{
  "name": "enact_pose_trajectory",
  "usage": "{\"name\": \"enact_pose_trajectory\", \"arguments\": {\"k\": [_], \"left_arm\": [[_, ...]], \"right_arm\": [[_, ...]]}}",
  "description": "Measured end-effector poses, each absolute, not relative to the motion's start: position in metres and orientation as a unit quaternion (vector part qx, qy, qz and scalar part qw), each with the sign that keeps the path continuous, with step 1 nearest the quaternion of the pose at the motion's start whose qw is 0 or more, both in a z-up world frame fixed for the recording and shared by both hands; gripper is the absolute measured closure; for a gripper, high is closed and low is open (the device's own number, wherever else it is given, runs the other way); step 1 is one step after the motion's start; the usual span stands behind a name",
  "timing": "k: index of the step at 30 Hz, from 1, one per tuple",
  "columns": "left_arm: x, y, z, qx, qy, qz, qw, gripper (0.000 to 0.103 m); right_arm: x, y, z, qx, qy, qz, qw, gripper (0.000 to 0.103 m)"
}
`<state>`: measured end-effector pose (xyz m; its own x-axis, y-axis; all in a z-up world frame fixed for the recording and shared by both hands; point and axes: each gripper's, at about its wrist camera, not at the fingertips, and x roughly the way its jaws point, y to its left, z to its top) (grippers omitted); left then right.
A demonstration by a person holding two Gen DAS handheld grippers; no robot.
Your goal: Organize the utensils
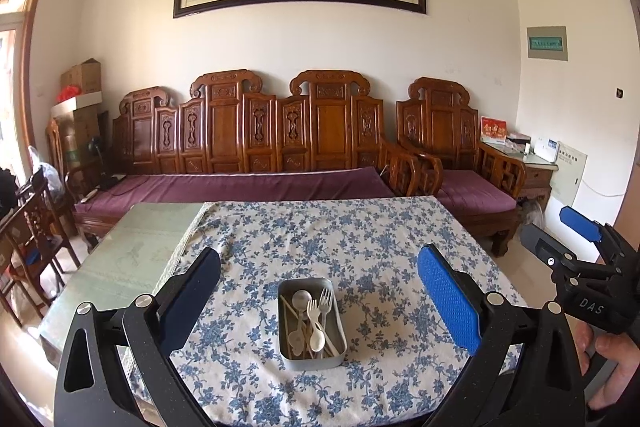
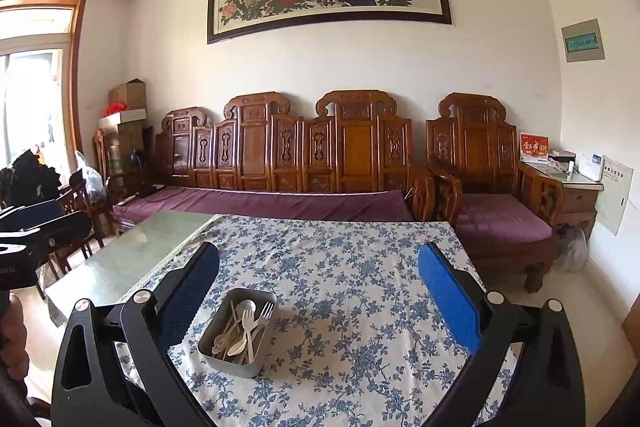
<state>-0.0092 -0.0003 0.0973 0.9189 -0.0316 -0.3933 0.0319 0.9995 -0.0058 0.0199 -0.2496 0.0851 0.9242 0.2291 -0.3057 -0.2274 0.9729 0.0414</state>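
A grey metal tin [image 1: 336, 361] [image 2: 210, 353] stands on the floral tablecloth [image 1: 360, 239] [image 2: 352, 267]. It holds white plastic spoons [image 1: 318, 341], white forks [image 1: 325, 301] [image 2: 266, 311] and thin wooden sticks. My left gripper [image 1: 320, 303] is open and empty, held above the table with the tin between its fingers in view. My right gripper [image 2: 320, 303] is open and empty; the tin lies toward its left finger. The right gripper also shows at the right edge of the left wrist view [image 1: 580, 247].
The cloth covers the right part of a glass-topped table [image 1: 120, 259] [image 2: 132, 255]. Behind stand a carved wooden sofa [image 1: 248, 131] and armchair [image 1: 460, 147] with purple cushions. Wooden chairs [image 1: 32, 227] stand at the left.
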Motion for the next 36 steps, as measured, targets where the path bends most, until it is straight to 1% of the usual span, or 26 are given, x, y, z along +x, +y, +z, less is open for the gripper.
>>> {"name": "enact_pose_trajectory", "arguments": {"k": [36], "left_arm": [[-0.0108, -0.0001, 0.0930, 0.000, 0.200, -0.017, 0.980, 0.008]], "right_arm": [[0.0230, -0.2511, 0.0752, 0.007, 0.163, 0.115, 0.980, 0.003]]}}
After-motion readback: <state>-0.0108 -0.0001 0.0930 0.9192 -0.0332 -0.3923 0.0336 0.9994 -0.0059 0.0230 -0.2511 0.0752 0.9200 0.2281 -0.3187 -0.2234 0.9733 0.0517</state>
